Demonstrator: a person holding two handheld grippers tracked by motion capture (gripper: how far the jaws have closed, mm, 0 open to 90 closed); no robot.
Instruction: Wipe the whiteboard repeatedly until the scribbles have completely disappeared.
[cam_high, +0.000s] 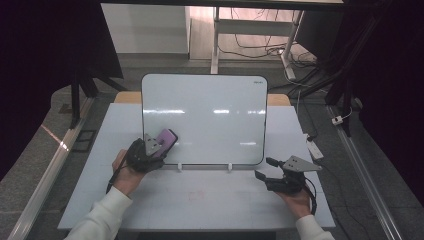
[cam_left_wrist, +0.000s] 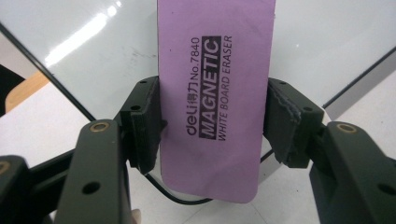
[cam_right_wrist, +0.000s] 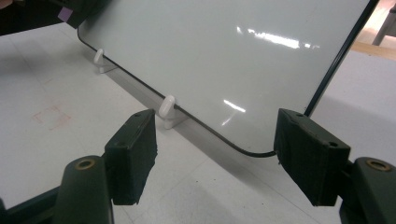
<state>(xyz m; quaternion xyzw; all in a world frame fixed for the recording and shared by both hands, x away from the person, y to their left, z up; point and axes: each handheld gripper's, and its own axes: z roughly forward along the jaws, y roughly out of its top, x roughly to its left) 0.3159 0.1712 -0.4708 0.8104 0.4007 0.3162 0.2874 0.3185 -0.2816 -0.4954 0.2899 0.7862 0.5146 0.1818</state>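
A white tabletop (cam_high: 200, 200) carries a whiteboard (cam_high: 210, 117) that stands propped upright across its middle, leaning back toward the far edge and resting on two small white clips (cam_high: 229, 166) along its bottom rim. The board's face is blank and catches streaks of ceiling light.

At the board's lower left corner, the left gripper (cam_high: 161, 147) grasps a purple eraser (cam_high: 166, 140), its two black pads clamped on the eraser's long sides. In the left gripper view the eraser (cam_left_wrist: 215, 98) stands on end between the pads, its printed label reading "MAGNETIC WHITE BOARD ERASER", and its upper part lies against the board's white face (cam_left_wrist: 327, 37) just inside the black rim.

Near the tabletop's right edge, in front of the board's lower right corner, the right gripper (cam_high: 264, 168) is held low over the surface with its jaws apart and nothing between them. The right gripper view looks past those released jaws (cam_right_wrist: 215, 149) to the board's rounded bottom corner (cam_right_wrist: 261, 70), one clip (cam_right_wrist: 167, 109) just beyond them, and a faint reddish smudge (cam_right_wrist: 52, 116) on the tabletop to the left.
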